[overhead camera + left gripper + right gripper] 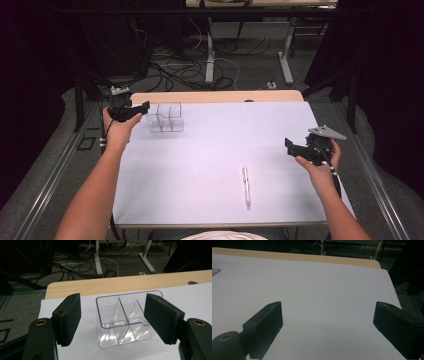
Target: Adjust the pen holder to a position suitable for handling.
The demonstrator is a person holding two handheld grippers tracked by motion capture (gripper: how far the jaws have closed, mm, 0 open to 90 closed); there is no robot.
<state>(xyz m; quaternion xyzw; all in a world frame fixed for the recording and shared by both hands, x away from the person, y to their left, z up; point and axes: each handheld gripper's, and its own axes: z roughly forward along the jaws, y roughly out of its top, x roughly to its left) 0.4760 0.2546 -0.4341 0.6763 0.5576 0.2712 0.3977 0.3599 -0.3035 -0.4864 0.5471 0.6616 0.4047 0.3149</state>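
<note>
A clear plastic holder with inner dividers stands at the far left of the white table. My left gripper hovers just left of it and points at it. In the left gripper view the holder lies a little beyond the gripper, whose jaws stand apart on either side without touching it. A white pen lies near the front edge, right of centre. My right gripper is held over the right side of the table. Its jaws are wide open with nothing between them.
A bare wooden strip runs along the table's far edge. Beyond it the floor holds cables and white desk legs. A corner of the clear holder shows at the left of the right gripper view.
</note>
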